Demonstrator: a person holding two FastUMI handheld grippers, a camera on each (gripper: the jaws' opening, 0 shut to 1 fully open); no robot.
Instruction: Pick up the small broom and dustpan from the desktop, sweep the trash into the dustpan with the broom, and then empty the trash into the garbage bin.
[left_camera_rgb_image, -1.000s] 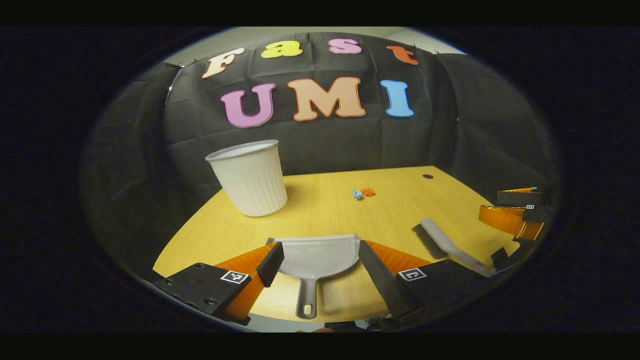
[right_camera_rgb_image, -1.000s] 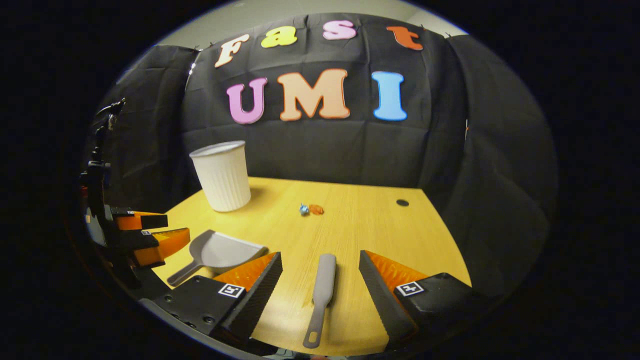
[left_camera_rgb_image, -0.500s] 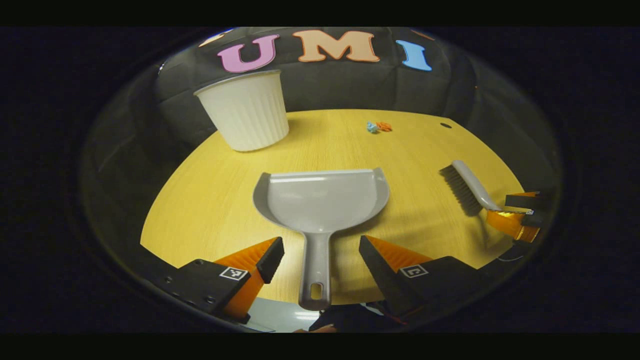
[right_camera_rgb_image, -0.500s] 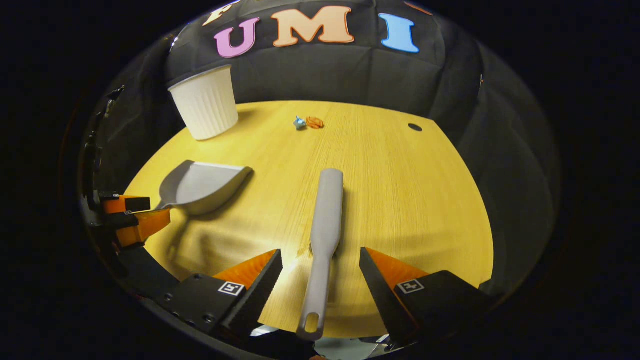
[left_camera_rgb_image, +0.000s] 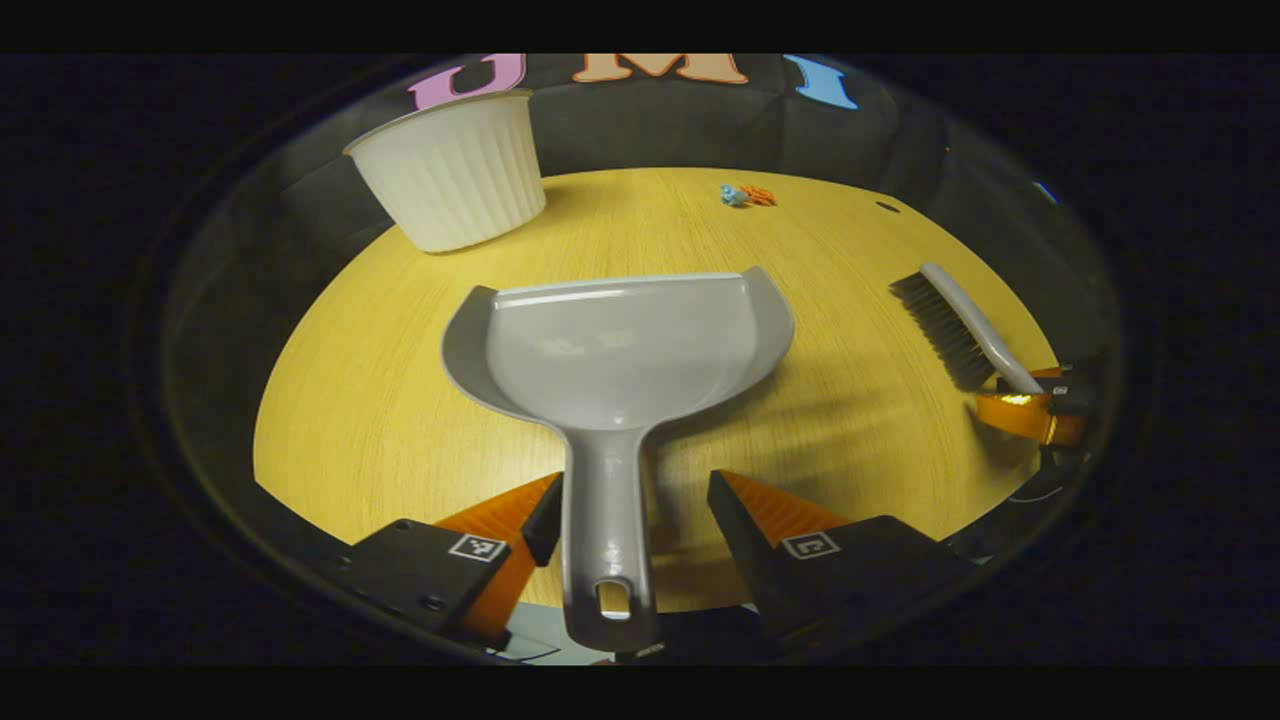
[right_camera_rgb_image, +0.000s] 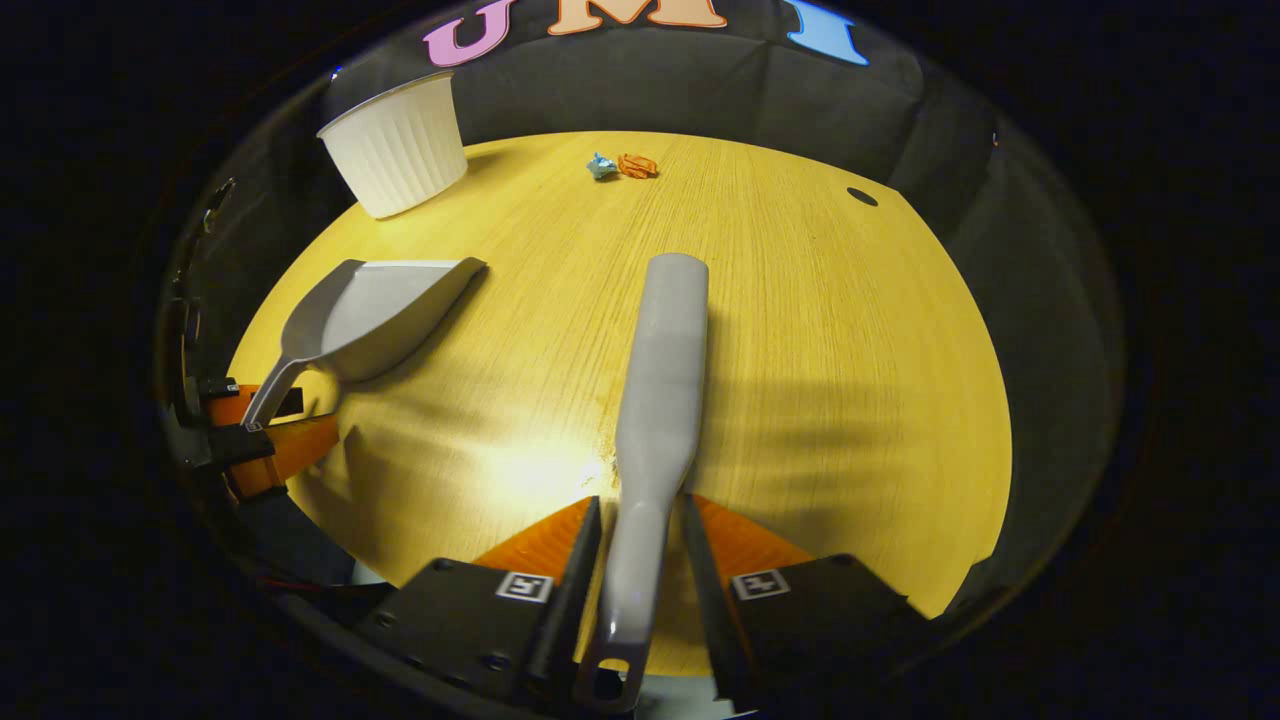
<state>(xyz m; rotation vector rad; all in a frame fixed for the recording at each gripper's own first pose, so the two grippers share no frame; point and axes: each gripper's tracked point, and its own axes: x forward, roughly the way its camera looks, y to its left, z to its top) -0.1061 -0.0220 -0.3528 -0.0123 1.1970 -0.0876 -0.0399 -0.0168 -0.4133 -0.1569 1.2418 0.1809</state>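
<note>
The grey dustpan (left_camera_rgb_image: 620, 350) lies on the wooden desktop (left_camera_rgb_image: 380, 400), its handle running back between the fingers of my left gripper (left_camera_rgb_image: 630, 500). That gripper is open: the left finger is at the handle and a gap remains on the right. My right gripper (right_camera_rgb_image: 637, 510) is shut on the handle of the grey broom (right_camera_rgb_image: 665, 350), which points away over the table. Small blue and orange trash (right_camera_rgb_image: 622, 166) sits far ahead near the white ribbed bin (right_camera_rgb_image: 395, 145). The broom (left_camera_rgb_image: 955, 325) and right gripper (left_camera_rgb_image: 1030, 405) show at the right of the left gripper view.
In the left gripper view the bin (left_camera_rgb_image: 450, 170) stands at the back left and the trash (left_camera_rgb_image: 745, 195) at the back middle. A small dark hole (right_camera_rgb_image: 861, 197) marks the table's far right. The left gripper (right_camera_rgb_image: 260, 430) and dustpan (right_camera_rgb_image: 370, 310) show at the left of the right gripper view.
Both grippers moved forward and down over the handles. The right gripper closed on the broom handle. The left gripper's fingers narrowed around the dustpan handle.
</note>
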